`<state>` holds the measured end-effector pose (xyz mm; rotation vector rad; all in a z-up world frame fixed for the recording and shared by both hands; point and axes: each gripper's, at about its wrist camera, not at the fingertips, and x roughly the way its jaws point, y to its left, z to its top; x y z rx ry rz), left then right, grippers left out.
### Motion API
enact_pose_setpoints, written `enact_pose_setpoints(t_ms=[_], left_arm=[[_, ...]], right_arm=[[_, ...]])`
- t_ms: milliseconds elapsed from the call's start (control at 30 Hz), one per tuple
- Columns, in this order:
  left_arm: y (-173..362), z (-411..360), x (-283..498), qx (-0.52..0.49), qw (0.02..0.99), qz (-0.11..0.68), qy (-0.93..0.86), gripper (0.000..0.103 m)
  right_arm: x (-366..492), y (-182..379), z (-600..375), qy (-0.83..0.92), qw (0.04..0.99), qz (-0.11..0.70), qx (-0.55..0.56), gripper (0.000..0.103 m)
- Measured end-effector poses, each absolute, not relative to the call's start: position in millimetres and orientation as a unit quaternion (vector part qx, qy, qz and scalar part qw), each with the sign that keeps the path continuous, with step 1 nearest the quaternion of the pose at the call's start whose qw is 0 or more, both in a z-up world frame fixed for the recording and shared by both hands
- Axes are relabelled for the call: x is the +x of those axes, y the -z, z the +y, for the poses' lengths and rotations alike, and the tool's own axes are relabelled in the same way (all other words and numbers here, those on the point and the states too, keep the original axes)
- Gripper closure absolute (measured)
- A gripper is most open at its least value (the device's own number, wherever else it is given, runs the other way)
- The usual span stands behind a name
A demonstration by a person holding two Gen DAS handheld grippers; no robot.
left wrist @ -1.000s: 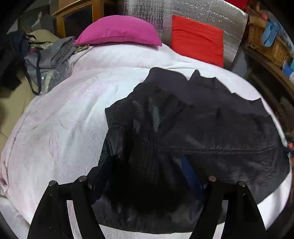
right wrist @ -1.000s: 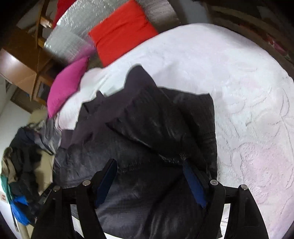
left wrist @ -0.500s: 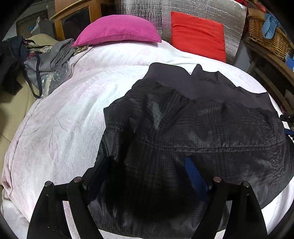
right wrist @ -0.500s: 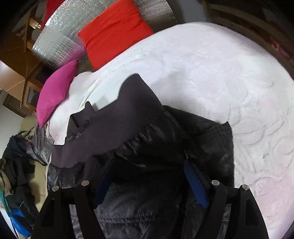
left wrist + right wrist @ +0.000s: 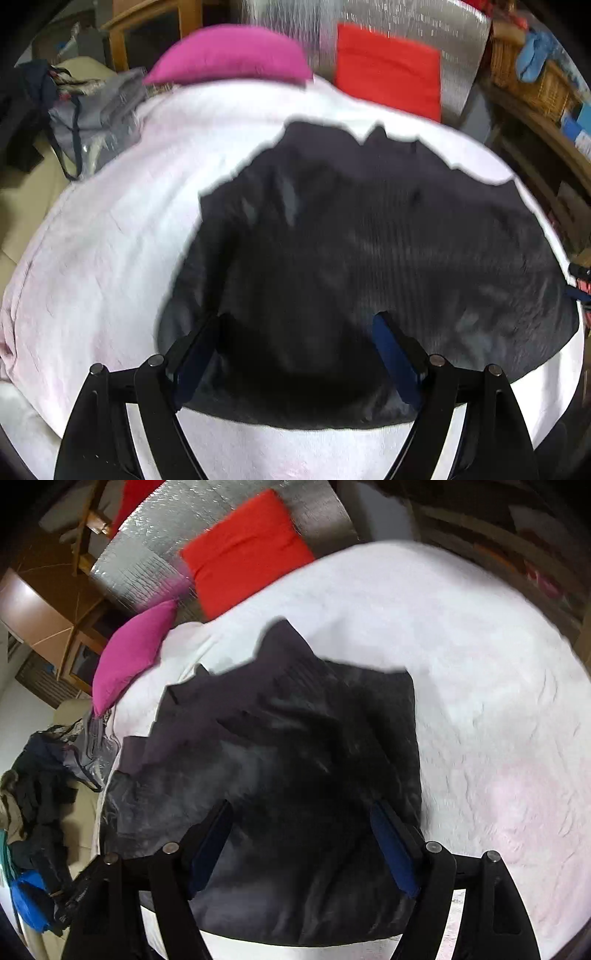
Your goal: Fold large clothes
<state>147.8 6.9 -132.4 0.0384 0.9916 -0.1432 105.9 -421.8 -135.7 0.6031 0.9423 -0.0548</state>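
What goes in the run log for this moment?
jacket flat on bed | left claw open above it | right claw open above it

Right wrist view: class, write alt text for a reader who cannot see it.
A dark jacket lies folded on a white bedspread, with the right tool poised open just above its near edge. A red cushion and a pink pillow sit beyond; the picture is slightly blurred.

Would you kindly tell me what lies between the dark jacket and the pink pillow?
Only bare white bedspread separates the dark jacket and pink pillow, shown in both views.
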Motion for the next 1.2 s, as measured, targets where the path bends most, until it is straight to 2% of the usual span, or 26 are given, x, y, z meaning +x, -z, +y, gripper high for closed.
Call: enact_pose_setpoints(t_ms=[167,300,433,533,767,800,867,900,1200], left_arm=[[109,6,131,-0.006,0.894,0.443,0.068,0.018],[105,-9,132,-0.011,0.894,0.441,0.076,0.018],[129,-43,137,0.049,0.882,0.464,0.066,0.018],[142,-48,141,0.048,0.875,0.479,0.054,0.018],[97,-42,113,0.048,0.898,0.432,0.063,0.018],[87,-40,106,0.041,0.905,0.420,0.063,0.016],[73,-37,94,0.031,0.913,0.402,0.062,0.012],[66,-35,86,0.027,0.918,0.391,0.062,0.009],[29,-35,30,0.025,0.935,0.347,0.062,0.006]], right_arm=[[99,88,-383,0.010,0.881,0.419,0.219,0.023],[99,73,-349,-0.028,0.894,0.398,0.204,0.023],[111,109,-319,-0.016,0.883,0.441,0.160,0.023],[119,143,-307,0.036,0.873,0.478,0.092,0.023],[75,78,-277,0.030,0.914,0.399,0.064,0.022],[67,71,-272,0.031,0.918,0.390,0.067,0.021],[43,59,-262,0.031,0.925,0.372,0.071,0.008],[30,54,-257,0.037,0.929,0.361,0.071,0.006],[-44,39,-230,0.048,0.940,0.328,0.085,0.005]])
